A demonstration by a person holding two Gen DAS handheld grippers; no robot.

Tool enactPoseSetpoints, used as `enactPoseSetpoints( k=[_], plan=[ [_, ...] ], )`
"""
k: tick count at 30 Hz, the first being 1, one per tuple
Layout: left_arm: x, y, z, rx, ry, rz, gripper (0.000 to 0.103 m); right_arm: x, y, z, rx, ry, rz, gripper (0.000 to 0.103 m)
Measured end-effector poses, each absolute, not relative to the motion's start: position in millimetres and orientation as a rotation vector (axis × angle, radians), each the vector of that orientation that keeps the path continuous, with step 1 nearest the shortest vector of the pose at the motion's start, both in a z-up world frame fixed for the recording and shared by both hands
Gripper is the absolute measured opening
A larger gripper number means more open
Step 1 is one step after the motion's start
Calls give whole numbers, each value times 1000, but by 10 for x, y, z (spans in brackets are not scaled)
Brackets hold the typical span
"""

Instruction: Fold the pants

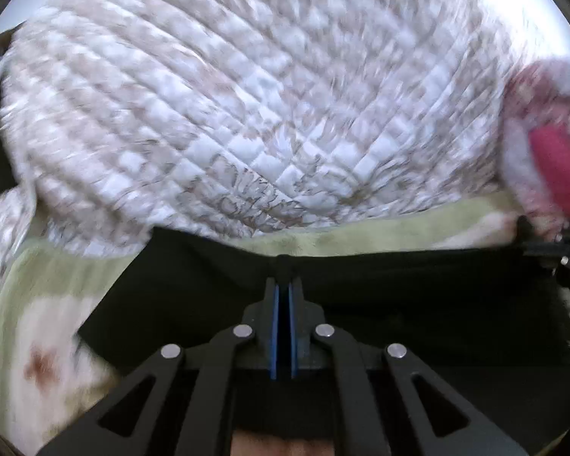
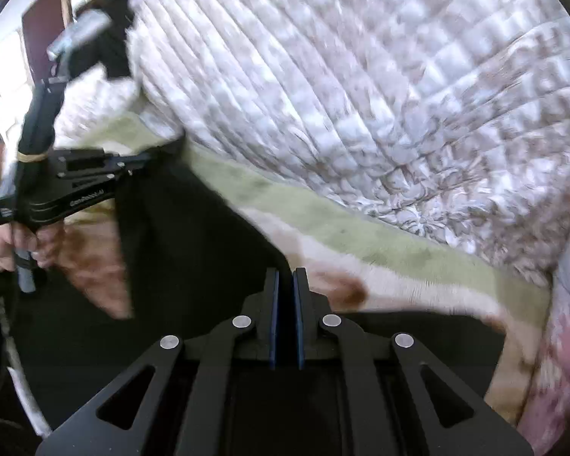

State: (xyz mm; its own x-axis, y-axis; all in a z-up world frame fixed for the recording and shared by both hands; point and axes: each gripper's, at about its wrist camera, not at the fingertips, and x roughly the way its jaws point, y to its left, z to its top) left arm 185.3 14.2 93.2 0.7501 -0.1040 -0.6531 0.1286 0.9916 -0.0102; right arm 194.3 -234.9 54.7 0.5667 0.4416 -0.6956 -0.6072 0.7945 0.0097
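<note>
Two grippers, both clamped on the same black pants, which lie on a cream and green blanket at the near side of the bed. Both views are blurred.

From the left wrist camera I see, far left, a strip of the blanket with a brown blotch. At centre my left gripper has its blue pads squeezed nearly together, pinching the top edge of the pants; the dark cloth stretches taut from there to the right. Above it a white quilt with a grey-brown print covers the bed. Far right I catch a pink and white patterned cloth and a bit of black gripper hardware at the pants' edge.

From the right wrist camera, far left, I see a hand gripping the handle of the left gripper, whose fingers bite a corner of the pants. The cloth hangs from that corner and runs down to my right gripper at centre, jaws drawn in to a thin slit on the black fabric. Right of that, bare blanket, then quilt, then pinkish cloth at the frame edge.
</note>
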Motion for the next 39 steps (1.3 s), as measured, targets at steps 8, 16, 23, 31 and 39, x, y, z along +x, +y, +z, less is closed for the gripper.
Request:
enactPoseSetpoints(
  k=[8,16,23,31,39],
  plan=[
    [354,284,988,-64,714,-177,6,422,-2532,471,-61,783,637,6],
    [-301,387,239,-132,950,-146,6,-114,-2600,-353,135,1028,547,20],
    [-133,476,580,-134,824,-83,44,-248,-2913,-123,318,846,464,48],
    [559,-18,356,75,864,-65,47,-401,-3373,-188,483,839,264,48],
    [751,35,192,123,849,25,8,-316,-3821,-325,640,879,80,48]
  ],
)
